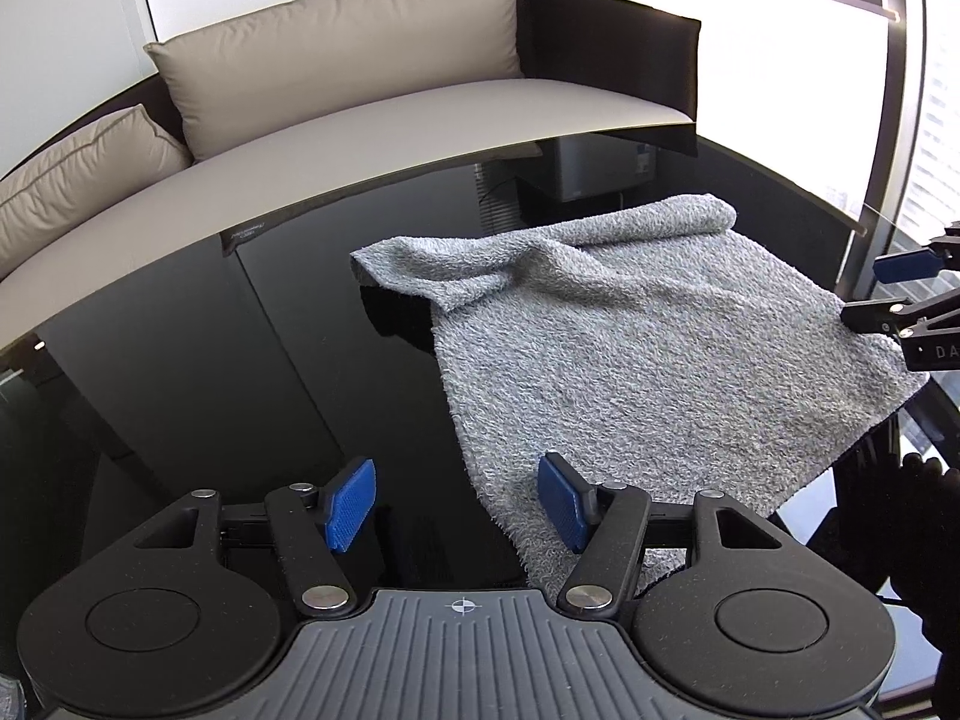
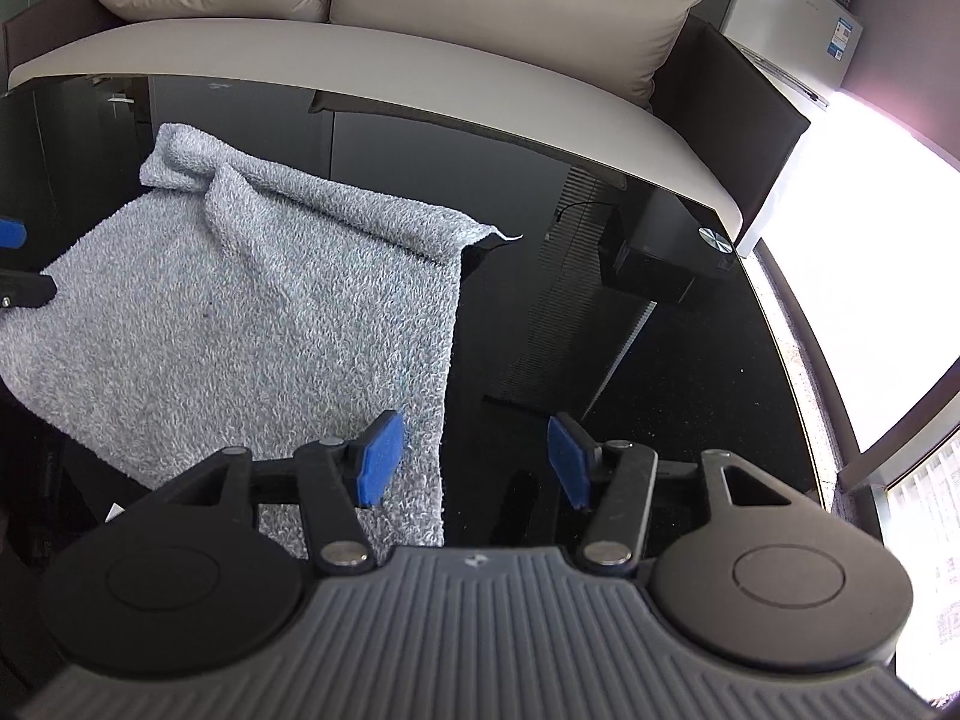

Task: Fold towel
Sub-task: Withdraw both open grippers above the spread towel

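A grey terry towel lies spread on a glossy black table, its far edge rumpled and rolled over. My left gripper hangs open over the towel's near left corner. Its right-hand blue pad is above the cloth and its left pad is above bare table. In the right wrist view the towel fills the left side. My right gripper is open over the near right corner, with one pad above the cloth. Neither gripper pinches the towel. Each gripper shows at the other view's edge: the right gripper, the left gripper.
Behind the table runs a beige sofa with cushions. A silver appliance stands at the back right, beside a bright window. Bare black tabletop lies left and right of the towel.
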